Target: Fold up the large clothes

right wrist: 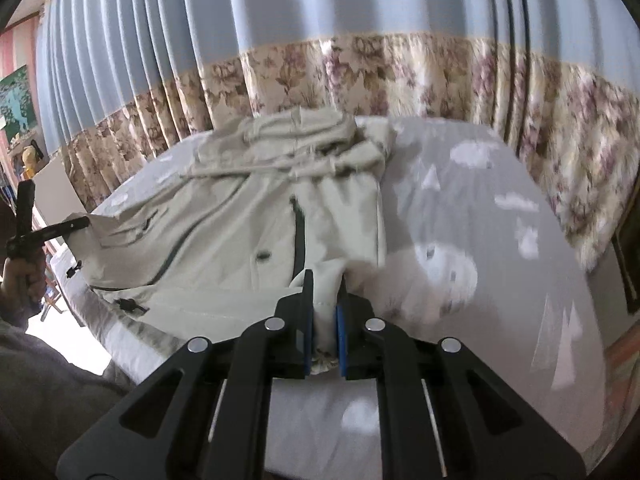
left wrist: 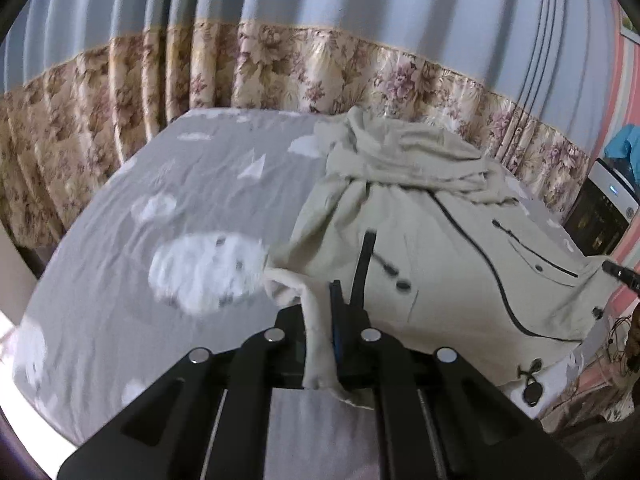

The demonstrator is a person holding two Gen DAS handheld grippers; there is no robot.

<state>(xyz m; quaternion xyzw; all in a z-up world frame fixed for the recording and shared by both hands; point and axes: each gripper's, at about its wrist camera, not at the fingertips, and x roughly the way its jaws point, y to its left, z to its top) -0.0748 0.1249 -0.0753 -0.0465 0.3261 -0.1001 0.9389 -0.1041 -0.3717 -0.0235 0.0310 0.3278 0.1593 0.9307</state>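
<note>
A pale beige hooded jacket (left wrist: 436, 248) with dark zips and snaps lies on the bed, hood toward the curtain. It also shows in the right wrist view (right wrist: 224, 232). My left gripper (left wrist: 320, 312) is shut on a strip of the jacket's fabric that runs back between its fingers. My right gripper (right wrist: 325, 300) is shut on a bunched corner of the jacket near the bed's front edge. The other gripper's tip (left wrist: 618, 271) touches the jacket's right edge in the left wrist view, and the other gripper's tip (right wrist: 68, 226) touches its left edge in the right wrist view.
The bed has a grey sheet with white clouds (left wrist: 160, 240), also in the right wrist view (right wrist: 480, 240). A blue and floral curtain (left wrist: 280, 60) hangs behind the bed. A dark appliance (left wrist: 600, 216) stands at the right. A pink wall (right wrist: 16, 52) is at the left.
</note>
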